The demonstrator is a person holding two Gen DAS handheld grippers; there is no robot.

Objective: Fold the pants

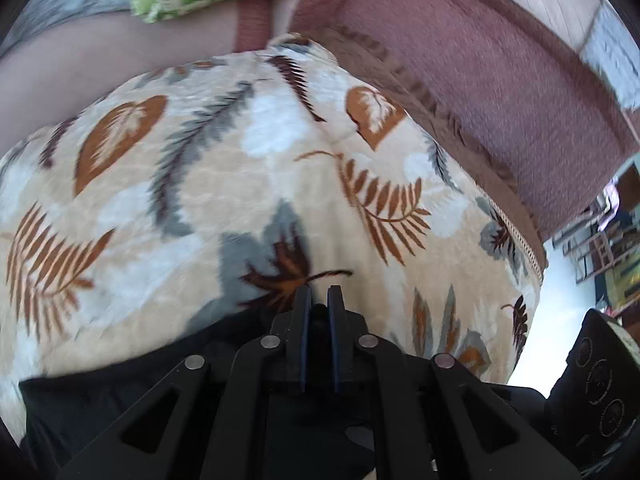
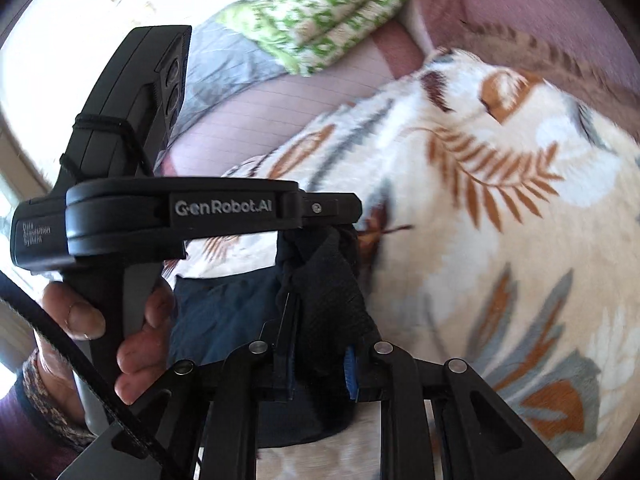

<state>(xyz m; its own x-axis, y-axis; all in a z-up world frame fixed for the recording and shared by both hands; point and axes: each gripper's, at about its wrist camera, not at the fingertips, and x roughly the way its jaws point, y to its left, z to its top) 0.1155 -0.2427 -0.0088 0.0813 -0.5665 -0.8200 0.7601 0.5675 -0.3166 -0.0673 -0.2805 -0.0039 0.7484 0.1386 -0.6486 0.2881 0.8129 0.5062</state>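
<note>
Pants (image 2: 224, 308), dark navy to black, are laid on a leaf-patterned blanket (image 1: 248, 168) and are gathered at the near edge of both views, directly beneath the two tools.

On the left side, the left gripper (image 1: 319, 294) is seen with its jaws pressed nearly together, only a thin slit being left between the blue-edged pads. In the left wrist view the dark cloth is spread under and behind the linkage, and no fabric can be made out at the fingertips themselves. From the right wrist view the same tool is shown from the side, carried in a hand (image 2: 116, 328), with a bunched fold of the pants hanging just below its tip; a pinch on that fold is judged likely but cannot be confirmed.

Further right, the right gripper (image 2: 320, 304) is closed on a thick wad of black fabric, which is draped over its fingers and hides most of them.

Both held points are judged to sit close together on one edge of the garment, the left tool lying just ahead of the right. The long axis of the pants cannot be told, since most of the cloth is hidden below the tools. A striped green cloth (image 2: 332, 12) is left well apart at the far side.
</note>
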